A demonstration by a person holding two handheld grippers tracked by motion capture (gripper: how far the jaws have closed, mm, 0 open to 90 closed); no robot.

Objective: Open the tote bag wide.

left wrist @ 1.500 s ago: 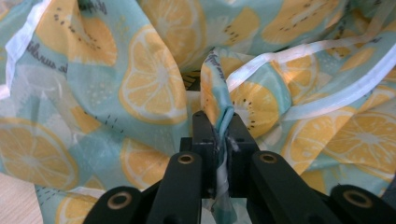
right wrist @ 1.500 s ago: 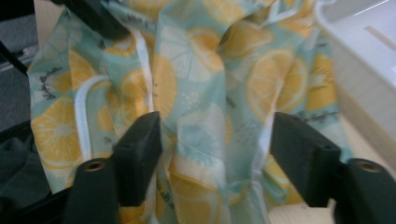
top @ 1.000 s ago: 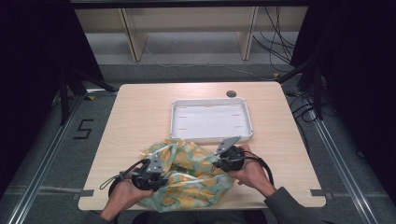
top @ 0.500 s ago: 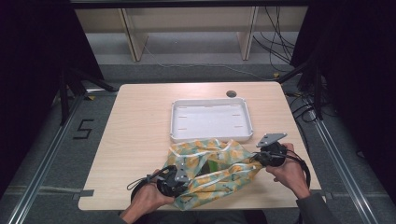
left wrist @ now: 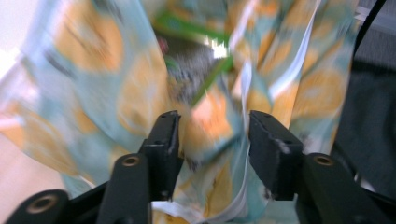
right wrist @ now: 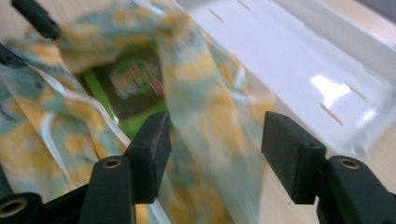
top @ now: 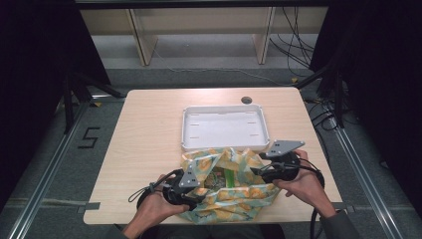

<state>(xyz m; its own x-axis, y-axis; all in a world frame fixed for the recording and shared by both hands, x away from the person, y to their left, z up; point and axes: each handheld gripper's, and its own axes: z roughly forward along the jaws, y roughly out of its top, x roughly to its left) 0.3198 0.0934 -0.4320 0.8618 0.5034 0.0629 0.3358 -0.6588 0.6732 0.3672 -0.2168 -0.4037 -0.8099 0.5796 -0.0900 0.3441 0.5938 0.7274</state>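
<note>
A cloth (top: 238,195) printed with orange and teal lies bunched at the table's front edge, spread apart at the middle. Inside it shows a green and black package (top: 227,177). My left gripper (top: 201,193) sits at the cloth's left side, and its jaws have just been opening. In the left gripper view a fold of cloth (left wrist: 211,119) hangs loose between the left gripper (left wrist: 212,127). My right gripper (top: 256,172) is at the cloth's right edge; its jaws have also just been opening. The right gripper (right wrist: 215,133) has a strip of cloth (right wrist: 201,93) between its jaws, unpressed, beside the package (right wrist: 135,79).
A white shallow tray (top: 225,143) stands just behind the cloth, mid-table; its rim (right wrist: 327,37) is close to the right gripper. A dark round grommet (top: 246,100) sits near the table's far edge. Cables trail from both grippers over the front edge.
Both hands drew apart, the left toward the front edge and the right outward, spreading the cloth and exposing the package. Both grippers now stand with their jaws apart.
</note>
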